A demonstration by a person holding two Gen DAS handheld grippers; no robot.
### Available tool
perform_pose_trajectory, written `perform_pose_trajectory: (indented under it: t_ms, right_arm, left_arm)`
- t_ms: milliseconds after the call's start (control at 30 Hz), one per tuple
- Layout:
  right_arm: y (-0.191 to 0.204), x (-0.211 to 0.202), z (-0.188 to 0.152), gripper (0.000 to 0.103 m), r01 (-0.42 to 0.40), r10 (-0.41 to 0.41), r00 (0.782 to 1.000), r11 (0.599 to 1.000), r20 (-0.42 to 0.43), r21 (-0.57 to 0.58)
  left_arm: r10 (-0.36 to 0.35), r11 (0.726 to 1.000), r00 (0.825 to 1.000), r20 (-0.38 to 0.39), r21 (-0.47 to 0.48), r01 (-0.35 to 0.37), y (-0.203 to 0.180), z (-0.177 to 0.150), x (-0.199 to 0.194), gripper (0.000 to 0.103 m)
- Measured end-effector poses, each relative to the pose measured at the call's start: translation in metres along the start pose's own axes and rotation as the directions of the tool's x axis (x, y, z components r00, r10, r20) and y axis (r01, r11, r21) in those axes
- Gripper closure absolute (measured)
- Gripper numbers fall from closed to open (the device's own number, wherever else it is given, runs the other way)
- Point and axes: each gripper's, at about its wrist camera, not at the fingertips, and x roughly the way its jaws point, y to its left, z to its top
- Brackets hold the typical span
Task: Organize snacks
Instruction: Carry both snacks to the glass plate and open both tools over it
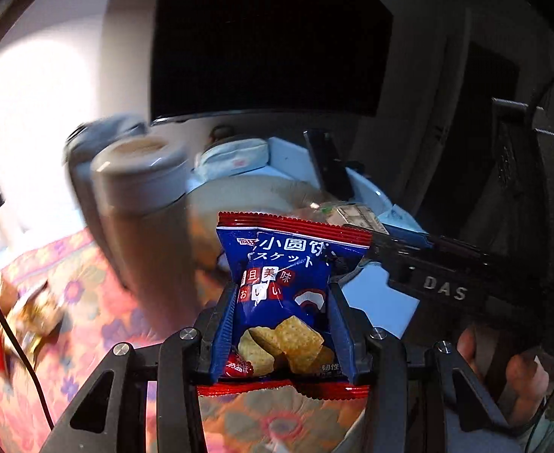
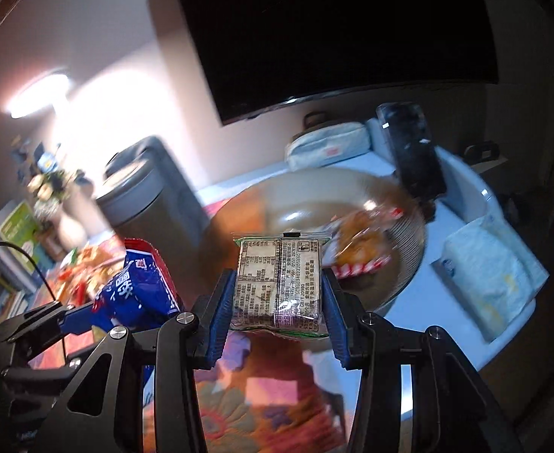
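Note:
My left gripper [image 1: 282, 294] is shut on a blue biscuit packet [image 1: 288, 302] with red sealed ends, held above the flowered cloth. My right gripper [image 2: 277, 283] is shut on a small square snack pack [image 2: 278, 283] with a printed label, held in front of a wide brown bowl [image 2: 303, 196]. The bowl holds a wrapped orange snack [image 2: 363, 241]. In the right wrist view the blue packet [image 2: 137, 287] and left gripper show at the lower left. In the left wrist view the right gripper arm [image 1: 443, 275] reaches in from the right with its pack [image 1: 356, 215].
A grey lidded canister [image 1: 141, 188] stands left of the bowl. Loose snacks [image 1: 20, 324] lie on the flowered cloth at left. A pouch [image 2: 329, 147], a dark phone-like object [image 2: 412, 151] and a tissue pack [image 2: 488, 279] sit on the white table. A dark screen hangs behind.

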Motion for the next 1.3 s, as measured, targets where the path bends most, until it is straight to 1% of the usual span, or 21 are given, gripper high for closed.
perform_pose_trajectory:
  t_ms: [100,200,267,333,467,567,667,733,800,833,867,967,1000,1100,1300]
  right_arm:
    - [-0.015,0.003,0.015,0.06,0.028,-0.029,0.999,1.0,0.028,0.011]
    - [-0.028,0.014,0.032,0.06,0.043,-0.044,0.998,0.999,0.041,0.028]
    - [-0.038,0.024,0.043,0.06,0.043,-0.045,0.998,0.998,0.035,0.041]
    - [-0.048,0.036,0.054,0.06,0.038,-0.039,0.999,0.997,0.017,0.063]
    - [-0.061,0.063,0.07,0.06,0.012,-0.009,1.0,0.995,-0.029,0.096]
    - [-0.07,0.08,0.076,0.06,-0.008,0.017,0.998,0.99,-0.06,0.144]
    - [-0.075,0.095,0.08,0.06,-0.026,0.041,0.995,0.985,-0.086,0.17]
    - [-0.077,0.105,0.083,0.058,-0.035,0.055,0.993,0.983,-0.107,0.18]
    - [-0.083,0.112,0.083,0.051,-0.059,0.088,0.988,0.976,-0.13,0.21]
    - [-0.086,0.113,0.083,0.043,-0.067,0.1,0.986,0.972,-0.134,0.227]
    - [-0.089,0.111,0.082,0.041,-0.073,0.106,0.985,0.969,-0.132,0.236]
    - [-0.092,0.104,0.08,0.041,-0.06,0.091,0.988,0.971,-0.123,0.231]
    - [-0.093,0.102,0.079,0.041,-0.063,0.093,0.988,0.97,-0.12,0.234]
    - [-0.091,0.094,0.077,0.041,-0.082,0.113,0.986,0.967,-0.119,0.239]
    - [-0.072,0.077,0.073,0.041,-0.088,0.111,0.988,0.978,-0.111,0.189]
  left_arm:
    - [0.015,1.0,1.0,0.007,0.0,-0.015,-0.011,0.017,0.015,0.059]
    - [0.055,0.998,0.998,0.01,-0.007,-0.055,-0.018,0.034,0.03,0.059]
    - [0.083,0.996,0.997,-0.002,-0.021,-0.083,-0.022,0.046,0.041,0.059]
    - [0.092,0.995,0.996,-0.02,-0.043,-0.093,-0.023,0.059,0.052,0.059]
    - [0.122,0.991,0.992,-0.022,-0.053,-0.123,-0.028,0.078,0.073,0.059]
    - [0.16,0.985,0.987,-0.015,-0.059,-0.161,-0.025,0.088,0.086,0.059]
    - [0.166,0.983,0.986,-0.024,-0.073,-0.167,-0.019,0.097,0.095,0.059]
    - [0.167,0.982,0.986,-0.023,-0.084,-0.168,-0.016,0.098,0.095,0.058]
    - [0.178,0.98,0.984,-0.014,-0.09,-0.178,-0.014,0.099,0.093,0.049]
    - [0.181,0.979,0.984,-0.009,-0.094,-0.181,-0.013,0.099,0.09,0.04]
    - [0.164,0.982,0.987,0.001,-0.101,-0.163,-0.011,0.099,0.086,0.037]
    - [0.113,0.988,0.993,0.017,-0.11,-0.111,-0.01,0.1,0.078,0.036]
    - [0.106,0.988,0.994,0.023,-0.111,-0.103,-0.01,0.099,0.074,0.036]
    - [0.1,0.99,0.994,0.043,-0.102,-0.095,-0.015,0.097,0.064,0.036]
    - [0.094,0.993,0.993,0.075,-0.077,-0.088,-0.021,0.094,0.042,0.036]
